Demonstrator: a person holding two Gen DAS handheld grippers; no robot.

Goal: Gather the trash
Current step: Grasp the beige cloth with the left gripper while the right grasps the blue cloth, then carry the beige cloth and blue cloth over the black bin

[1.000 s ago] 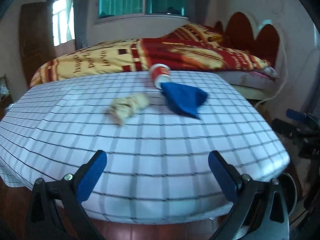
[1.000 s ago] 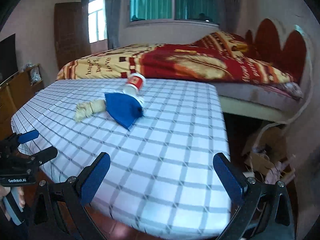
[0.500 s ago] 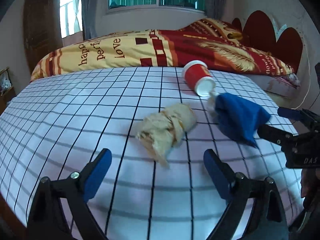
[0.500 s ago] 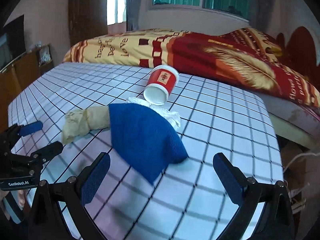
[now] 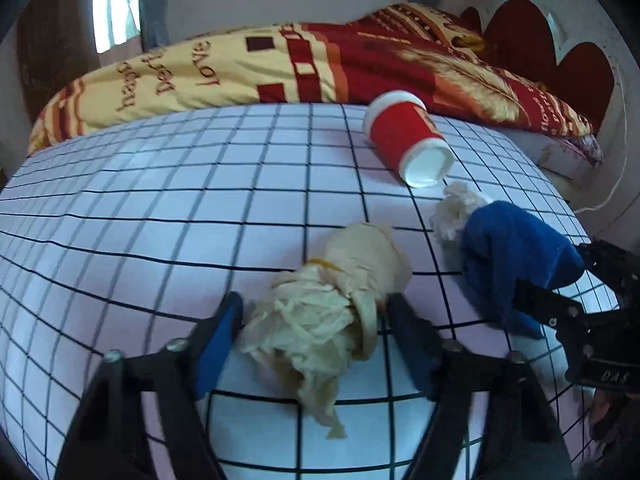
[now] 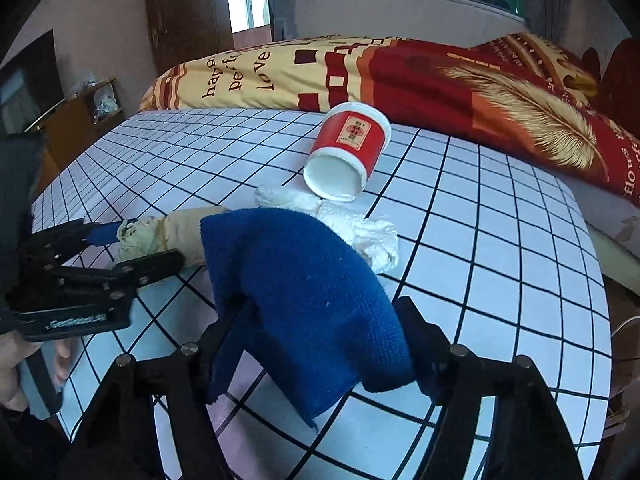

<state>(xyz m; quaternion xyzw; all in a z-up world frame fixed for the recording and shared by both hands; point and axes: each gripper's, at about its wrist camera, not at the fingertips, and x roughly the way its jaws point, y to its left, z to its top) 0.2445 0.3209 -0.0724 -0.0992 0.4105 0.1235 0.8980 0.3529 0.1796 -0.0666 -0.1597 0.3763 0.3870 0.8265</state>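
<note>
On the checked tablecloth (image 5: 160, 200), the left gripper (image 5: 314, 330) has just been closing around the beige crumpled wad (image 5: 332, 300); its blue pads sit at the wad's sides, though whether they press yet is unclear. Just right lies a white tissue clump (image 5: 456, 208), partly under the blue cloth (image 6: 304, 292). The right gripper (image 6: 316, 344), jaws also just narrowing, straddles that cloth, which hides the pads. Beyond, a red paper cup (image 6: 348, 152) lies tipped, its mouth empty, before the patterned blanket (image 6: 440, 76)
</note>
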